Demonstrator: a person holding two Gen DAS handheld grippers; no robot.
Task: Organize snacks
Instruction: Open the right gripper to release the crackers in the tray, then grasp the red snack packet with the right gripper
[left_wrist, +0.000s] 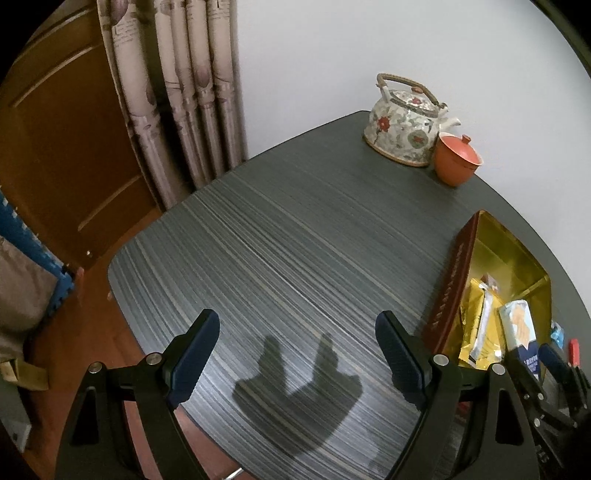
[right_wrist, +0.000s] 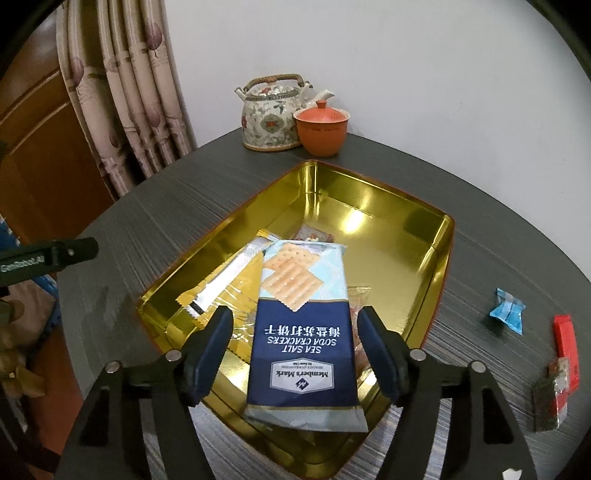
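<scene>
The cracker pack (right_wrist: 301, 332) sprawls over the gold tin (right_wrist: 424, 236), burying most of a yellow wrapper (right_wrist: 236, 280) and all but slivers of a reddish packet (right_wrist: 314, 233) and a clear one (right_wrist: 357, 295). In the left wrist view the tin (left_wrist: 448, 284) is cut off at the lower right by the right gripper (left_wrist: 546, 365). The dark packet (right_wrist: 546, 398) by the red packet (right_wrist: 567, 343) is too blurred to read.

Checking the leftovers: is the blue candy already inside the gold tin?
No, the blue candy lies on the table to the right of the gold tin, outside its wall.
</scene>
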